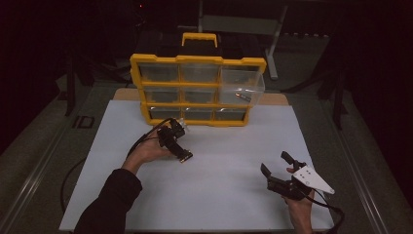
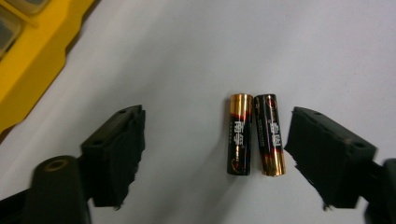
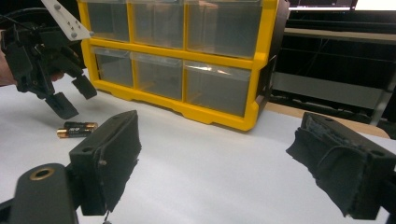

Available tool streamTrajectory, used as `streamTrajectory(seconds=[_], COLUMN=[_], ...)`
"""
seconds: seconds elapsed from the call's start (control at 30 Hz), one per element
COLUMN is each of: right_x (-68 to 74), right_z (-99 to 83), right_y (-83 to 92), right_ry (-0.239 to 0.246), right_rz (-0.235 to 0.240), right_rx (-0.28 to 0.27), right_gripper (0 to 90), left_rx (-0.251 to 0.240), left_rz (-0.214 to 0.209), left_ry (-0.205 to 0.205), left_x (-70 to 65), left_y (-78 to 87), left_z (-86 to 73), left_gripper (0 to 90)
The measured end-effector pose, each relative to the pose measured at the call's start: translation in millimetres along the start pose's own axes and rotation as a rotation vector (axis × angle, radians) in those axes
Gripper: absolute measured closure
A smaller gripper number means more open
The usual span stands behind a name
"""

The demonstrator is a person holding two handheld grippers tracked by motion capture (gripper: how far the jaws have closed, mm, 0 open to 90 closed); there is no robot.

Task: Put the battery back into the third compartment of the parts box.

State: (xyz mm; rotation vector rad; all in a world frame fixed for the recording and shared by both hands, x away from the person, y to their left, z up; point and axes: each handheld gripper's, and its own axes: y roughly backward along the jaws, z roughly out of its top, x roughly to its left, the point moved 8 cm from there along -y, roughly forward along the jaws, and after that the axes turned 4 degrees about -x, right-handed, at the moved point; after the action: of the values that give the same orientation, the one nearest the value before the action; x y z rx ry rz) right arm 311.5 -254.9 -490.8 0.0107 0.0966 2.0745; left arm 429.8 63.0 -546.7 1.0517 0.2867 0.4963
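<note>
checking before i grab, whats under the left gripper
Two batteries lie side by side on the white sheet, between the open fingers of the left gripper, untouched. Their undersides are hidden.

Two batteries (image 2: 254,135) side by side, touching, between the left gripper (image 2: 215,154) jaws, nearer one jaw; drawer cabinet (image 1: 197,90) just beyond; right gripper (image 1: 275,163) well apart, seemingly above the mat (image 1: 219,185)

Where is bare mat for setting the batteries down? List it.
Free: the white mat between the left gripper and right gripper, and its strip near the person. Crowded: around the two batteries below the yellow organizer.
</note>
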Motion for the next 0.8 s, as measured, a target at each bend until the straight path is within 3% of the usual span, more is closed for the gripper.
streamTrajectory(seconds=[0.17,0.3,0.53,0.63,0.8], right_x=[-0.2,-0.4,-0.3,-0.2,0.0], right_z=[0.1,0.4,0.3,0.2,0.1], right_y=[0.1,0.3,0.2,0.1,-0.1], right_ry=[0.000,-0.001,-0.001,-0.002,-0.001], right_rz=[0.000,0.000,0.000,0.000,0.001], right_rx=[0.000,-0.002,-0.002,-0.002,-0.001], right_gripper=[13.3,13.3,13.3,13.3,13.4], left_rx=[0.006,0.031,0.060,0.076,0.079], left_rz=[-0.023,-0.034,-0.034,-0.001,0.011], left_ry=[-0.009,-0.017,-0.016,-0.023,-0.017], left_x=[-2.7,-3.9,-4.2,-2.9,-3.3], left_y=[-2.1,-5.9,-14.0,-18.4,-20.2], left_z=[-0.7,-4.1,-8.9,-9.4,-7.9], left_gripper=[43.7,53.5,67.3,72.9,76.2])
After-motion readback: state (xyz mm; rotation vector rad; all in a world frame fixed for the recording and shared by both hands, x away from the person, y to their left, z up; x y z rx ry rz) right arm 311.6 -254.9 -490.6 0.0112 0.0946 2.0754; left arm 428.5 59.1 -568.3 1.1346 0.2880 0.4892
